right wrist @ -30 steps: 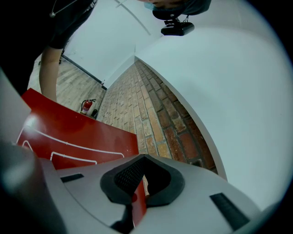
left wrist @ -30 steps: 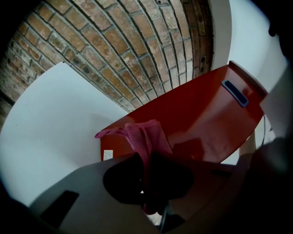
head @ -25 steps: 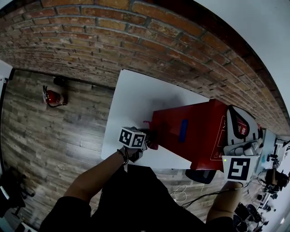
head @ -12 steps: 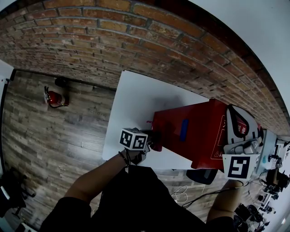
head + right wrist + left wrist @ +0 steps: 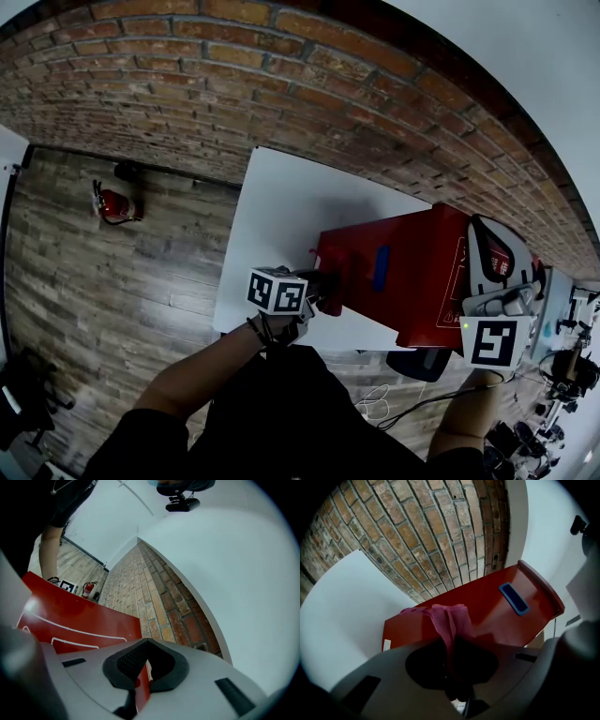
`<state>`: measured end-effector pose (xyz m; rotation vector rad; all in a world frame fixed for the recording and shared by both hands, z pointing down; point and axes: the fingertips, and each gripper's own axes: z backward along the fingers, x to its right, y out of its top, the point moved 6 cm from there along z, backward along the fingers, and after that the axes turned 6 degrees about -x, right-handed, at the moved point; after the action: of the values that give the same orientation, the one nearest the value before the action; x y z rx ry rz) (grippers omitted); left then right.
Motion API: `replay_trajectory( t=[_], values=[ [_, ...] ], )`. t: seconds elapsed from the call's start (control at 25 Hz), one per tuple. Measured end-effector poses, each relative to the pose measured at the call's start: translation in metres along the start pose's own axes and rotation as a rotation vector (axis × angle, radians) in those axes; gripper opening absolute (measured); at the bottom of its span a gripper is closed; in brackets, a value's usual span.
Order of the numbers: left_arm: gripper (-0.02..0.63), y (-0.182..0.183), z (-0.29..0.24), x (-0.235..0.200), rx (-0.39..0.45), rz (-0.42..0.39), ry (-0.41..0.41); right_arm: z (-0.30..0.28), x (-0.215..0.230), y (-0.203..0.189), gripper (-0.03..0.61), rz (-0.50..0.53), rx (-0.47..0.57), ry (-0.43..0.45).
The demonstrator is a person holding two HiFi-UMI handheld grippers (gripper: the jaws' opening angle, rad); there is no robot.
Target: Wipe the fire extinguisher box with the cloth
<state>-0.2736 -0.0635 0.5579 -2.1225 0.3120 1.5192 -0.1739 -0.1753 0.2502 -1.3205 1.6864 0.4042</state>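
Both grippers on the red fire extinguisher box, cloth at its end.

The fire extinguisher box (image 5: 403,272) lies on its side on a white table (image 5: 281,206) against a brick wall (image 5: 234,84), a blue handle (image 5: 514,598) on its upper face. The left gripper (image 5: 452,667) has its jaws clamped on a bunched pink cloth (image 5: 447,620), which hangs out in front of them and lies against the near end of the box (the end farthest from the other gripper). The right gripper (image 5: 140,667) has its jaws closed on a thin red edge of the box at the opposite end. A small fire extinguisher (image 5: 112,202) stands well apart on the wood floor (image 5: 112,281) by the wall.
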Motion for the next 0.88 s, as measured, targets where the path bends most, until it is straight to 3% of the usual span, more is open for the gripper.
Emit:
replay_trajectory(
  t=[0.88],
  values=[
    [0.067, 0.015, 0.014, 0.050, 0.094, 0.009, -0.131, 0.000, 0.000, 0.001, 0.018, 0.000, -0.003, 0.000]
  ],
)
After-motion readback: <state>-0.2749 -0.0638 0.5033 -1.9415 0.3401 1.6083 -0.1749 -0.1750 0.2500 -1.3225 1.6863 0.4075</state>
